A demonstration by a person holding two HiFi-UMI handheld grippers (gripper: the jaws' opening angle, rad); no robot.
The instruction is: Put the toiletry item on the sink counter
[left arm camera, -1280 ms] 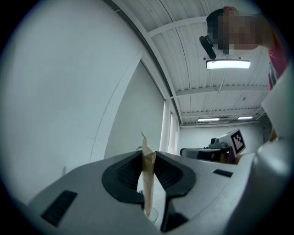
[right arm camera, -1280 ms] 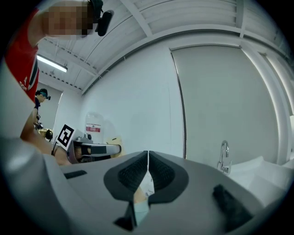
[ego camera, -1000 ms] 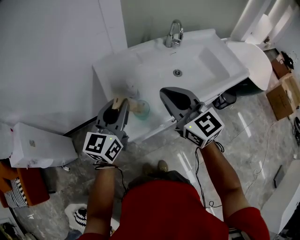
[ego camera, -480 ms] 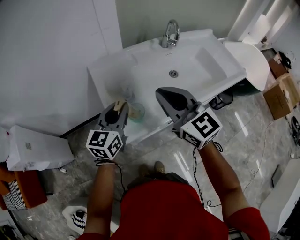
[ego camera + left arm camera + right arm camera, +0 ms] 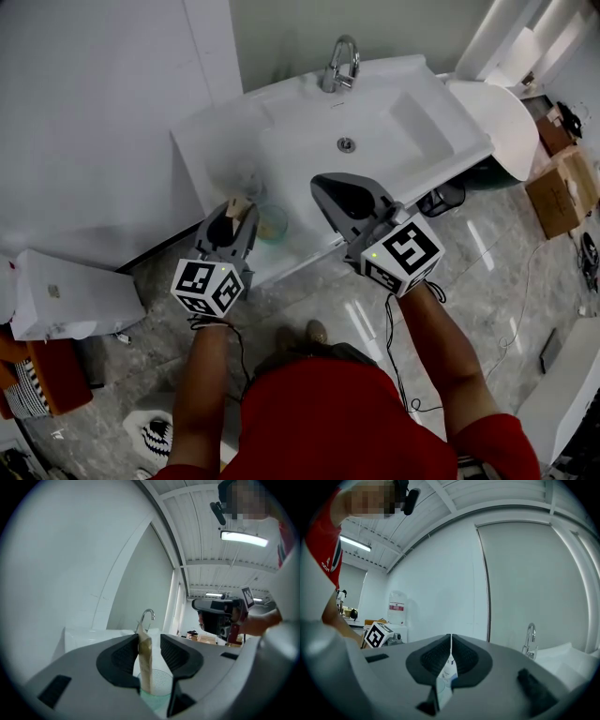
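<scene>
Toiletry item (image 5: 145, 660), thin, tan, probably light and stiff, stands in the clear cup (image 5: 273, 223) at the bench's (image 5: 211, 150) front left corner. The left gripper (image 5: 150, 652) is opening around it (best taken by its flat top). The right gripper (image 5: 451, 649) pinches a white packet (image 5: 445, 681).
</scene>
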